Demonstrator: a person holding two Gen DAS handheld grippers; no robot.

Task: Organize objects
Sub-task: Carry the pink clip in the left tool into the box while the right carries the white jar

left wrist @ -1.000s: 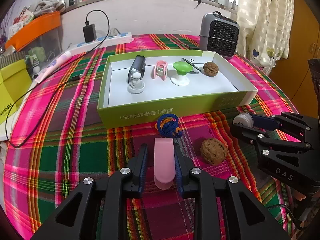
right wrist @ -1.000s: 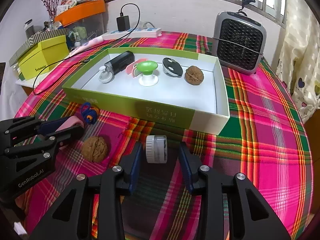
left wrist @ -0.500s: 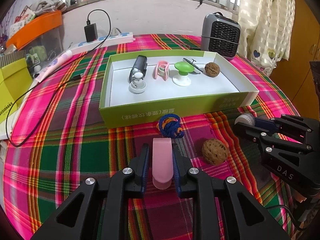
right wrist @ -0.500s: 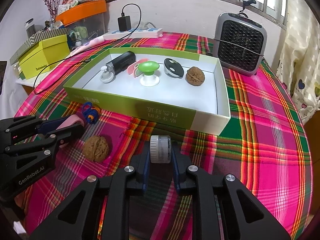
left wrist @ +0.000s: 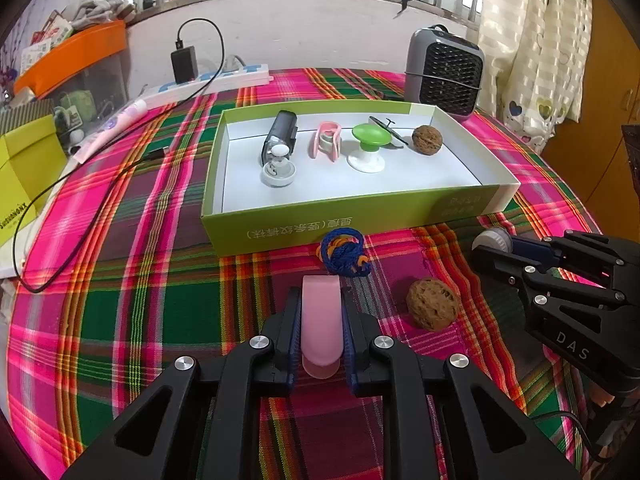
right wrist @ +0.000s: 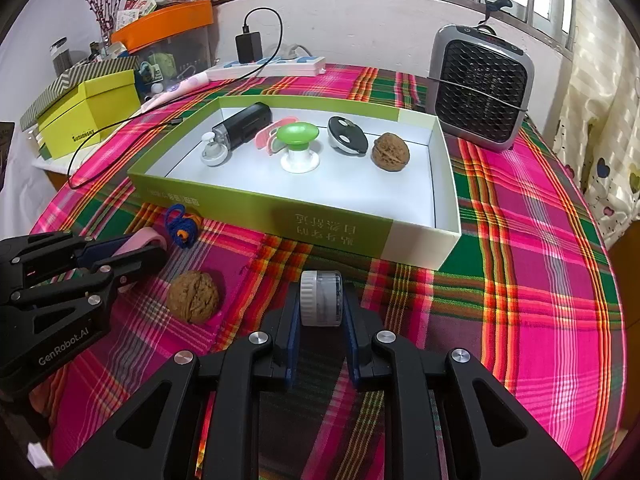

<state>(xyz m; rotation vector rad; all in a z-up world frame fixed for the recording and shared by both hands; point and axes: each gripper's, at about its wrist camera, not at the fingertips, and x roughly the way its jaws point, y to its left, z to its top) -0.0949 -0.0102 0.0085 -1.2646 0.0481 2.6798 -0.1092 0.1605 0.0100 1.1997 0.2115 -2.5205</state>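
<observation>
My left gripper (left wrist: 321,300) is shut on a flat pink clip (left wrist: 321,322) lying on the plaid cloth, just before a blue cord bundle (left wrist: 344,254). My right gripper (right wrist: 321,300) is shut on a small clear jar with a white ribbed lid (right wrist: 321,298). A loose walnut (left wrist: 432,304) (right wrist: 193,297) rests between the two grippers. Behind them stands the green-sided white box (left wrist: 340,222) (right wrist: 280,208), which holds a black device, a pink clip, a green-topped knob, a black-and-white disc and a second walnut (right wrist: 391,151).
A grey fan heater (right wrist: 482,86) stands behind the box at the right. A power strip with charger (left wrist: 208,76) and a black cable (left wrist: 60,184) run along the back left. A yellow-green box (right wrist: 86,114) sits at the far left.
Both grippers have shut: the left pads have closed onto the pink clip and the right pads onto the small jar. Neither hand has shifted.
</observation>
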